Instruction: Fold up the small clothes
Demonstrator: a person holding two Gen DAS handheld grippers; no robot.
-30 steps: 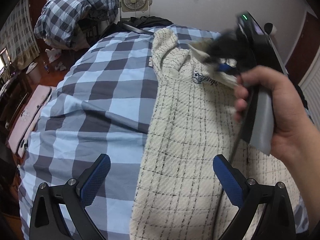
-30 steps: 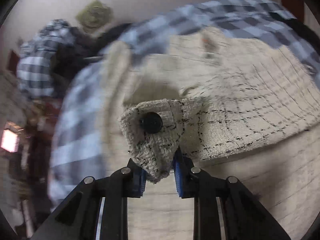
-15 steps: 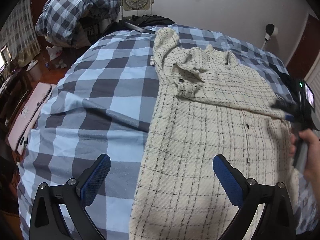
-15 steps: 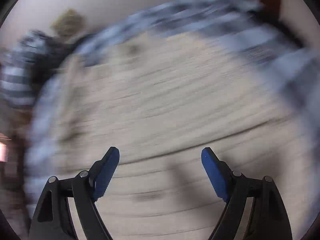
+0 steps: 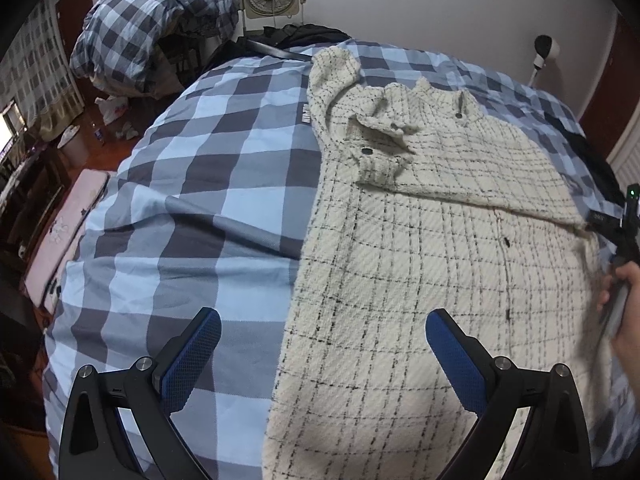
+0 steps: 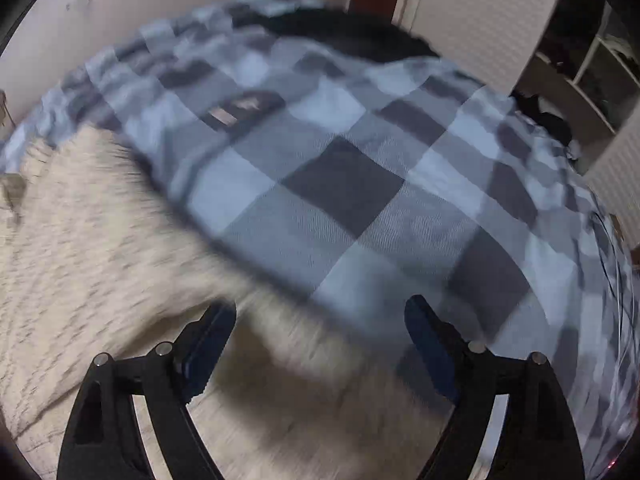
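A cream tweed jacket with thin black checks (image 5: 420, 264) lies flat, one sleeve folded across its chest.

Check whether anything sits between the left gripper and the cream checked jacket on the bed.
Nothing visible does. The left gripper hangs open right above the jacket, its pads straddling the jacket's left edge, with only the checked bedcover beneath.

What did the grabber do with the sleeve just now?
The right gripper let go of the buttoned sleeve cuff, leaving it folded across the cream checked jacket, then swung away to the jacket's right edge, jaws open. The left gripper stayed open and still.
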